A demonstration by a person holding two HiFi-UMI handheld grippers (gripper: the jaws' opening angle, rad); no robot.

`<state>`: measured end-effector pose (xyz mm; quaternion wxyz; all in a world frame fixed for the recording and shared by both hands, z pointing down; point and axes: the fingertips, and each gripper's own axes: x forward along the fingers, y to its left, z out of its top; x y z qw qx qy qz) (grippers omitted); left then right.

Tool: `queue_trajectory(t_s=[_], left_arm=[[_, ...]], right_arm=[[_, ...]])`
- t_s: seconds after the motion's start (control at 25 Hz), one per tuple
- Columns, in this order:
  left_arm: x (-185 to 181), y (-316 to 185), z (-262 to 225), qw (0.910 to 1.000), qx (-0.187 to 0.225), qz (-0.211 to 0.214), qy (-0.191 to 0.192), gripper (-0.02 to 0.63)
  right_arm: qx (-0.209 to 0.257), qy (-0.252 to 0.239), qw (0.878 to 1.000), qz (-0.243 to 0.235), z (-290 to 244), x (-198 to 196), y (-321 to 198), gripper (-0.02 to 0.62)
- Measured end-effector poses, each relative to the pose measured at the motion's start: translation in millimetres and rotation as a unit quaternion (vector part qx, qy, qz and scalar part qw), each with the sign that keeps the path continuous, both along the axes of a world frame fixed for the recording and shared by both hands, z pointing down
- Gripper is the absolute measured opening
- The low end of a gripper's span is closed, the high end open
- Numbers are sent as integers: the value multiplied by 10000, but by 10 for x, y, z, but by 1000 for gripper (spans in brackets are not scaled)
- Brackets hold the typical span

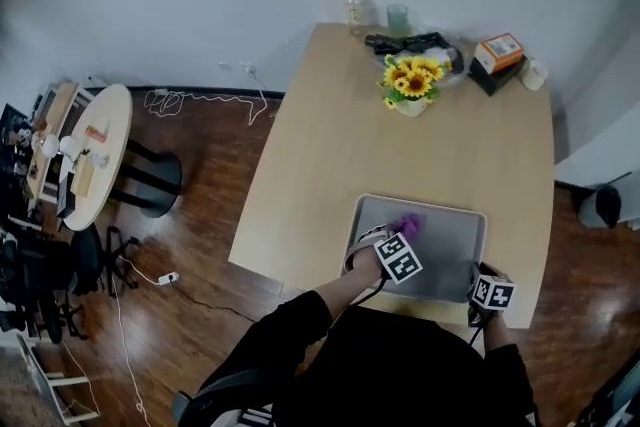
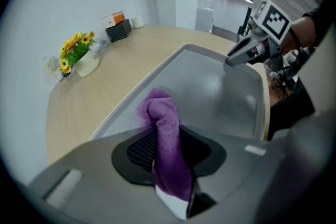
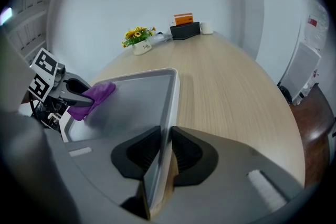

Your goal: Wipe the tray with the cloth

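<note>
A grey metal tray (image 1: 460, 237) lies near the front edge of the wooden table. My left gripper (image 1: 390, 237) is shut on a purple cloth (image 2: 161, 128), whose bunched end (image 1: 408, 224) rests on the tray's floor near its far left part. In the right gripper view the cloth (image 3: 94, 96) hangs from the left gripper's jaws over the tray. My right gripper (image 3: 164, 152) is shut on the tray's near right rim (image 3: 172, 107), the thin wall pinched between both pads. From the head view that gripper (image 1: 481, 287) sits at the tray's front right corner.
At the table's far end stand a pot of sunflowers (image 1: 411, 82), a black and orange box (image 1: 497, 61), a cup (image 1: 398, 18), a bottle (image 1: 354, 10) and a white mug (image 1: 534, 74). A round side table (image 1: 85, 152) and cables lie on the wooden floor at left.
</note>
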<state>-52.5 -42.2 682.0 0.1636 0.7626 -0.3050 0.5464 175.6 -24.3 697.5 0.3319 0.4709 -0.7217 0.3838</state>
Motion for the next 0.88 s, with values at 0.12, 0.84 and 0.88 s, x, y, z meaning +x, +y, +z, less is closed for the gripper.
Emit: queue_trajectory(t_s=[0.12, 0.84, 0.88], left_arm=[[456, -46, -5, 9996, -127, 270, -21, 101], [2161, 241, -74, 9828, -635, 1497, 872, 103], [2082, 186, -92, 9839, -605, 1425, 895, 101]], right_arm=[[48, 59, 10000, -32, -35, 10, -43, 72], [71, -345, 9993, -92, -62, 169, -2, 77], [118, -348, 9993, -117, -77, 157, -76, 77]])
